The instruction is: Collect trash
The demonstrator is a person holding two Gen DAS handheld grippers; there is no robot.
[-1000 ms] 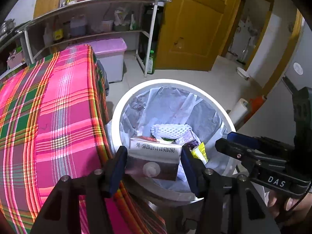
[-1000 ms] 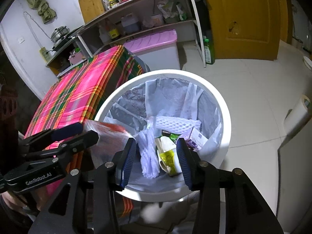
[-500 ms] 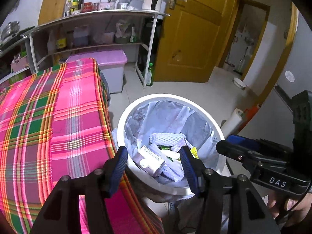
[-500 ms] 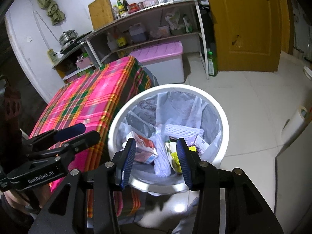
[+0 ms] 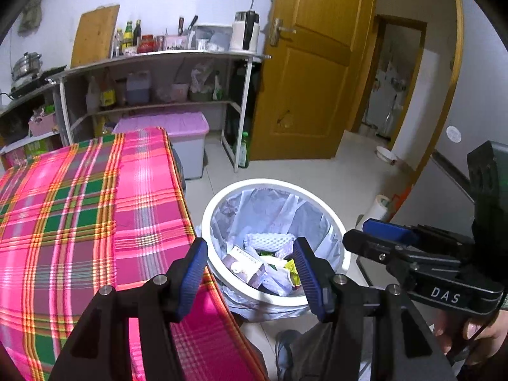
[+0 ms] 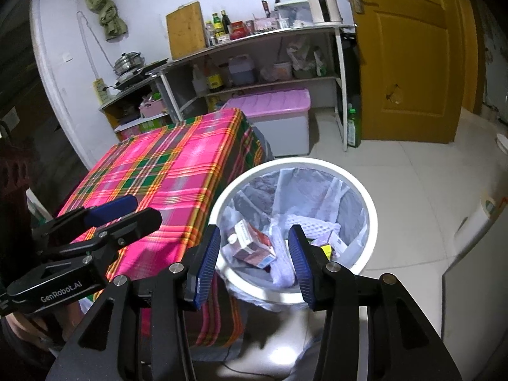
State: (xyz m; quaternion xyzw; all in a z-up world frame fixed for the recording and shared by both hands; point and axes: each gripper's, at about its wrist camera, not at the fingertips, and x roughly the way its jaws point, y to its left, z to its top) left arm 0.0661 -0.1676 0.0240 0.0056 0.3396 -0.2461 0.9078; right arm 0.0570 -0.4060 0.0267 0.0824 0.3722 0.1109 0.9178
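Note:
A white trash bin [image 5: 333, 222] [image 6: 370, 200] with a clear liner stands on the floor beside the table. Inside lie a small carton [image 5: 244, 260] [image 6: 250, 244], white foam netting [image 5: 268, 239] [image 6: 304, 222] and several wrappers. My left gripper [image 5: 250, 270] is open and empty, held high above the bin's near rim; it also shows in the right wrist view [image 6: 123, 212]. My right gripper [image 6: 255, 260] is open and empty above the bin; it also shows in the left wrist view [image 5: 377, 238].
A table with a pink plaid cloth [image 5: 79, 216] [image 6: 165, 171] stands left of the bin. Behind are a pink-lidded storage box [image 5: 187, 133], metal shelves [image 5: 158, 63] with bottles, a yellow door [image 5: 314, 79], and a paper roll [image 5: 377, 209] on the tiled floor.
My left gripper let go of the carton, which fell into the bin. Both grippers have risen and pulled back from the bin.

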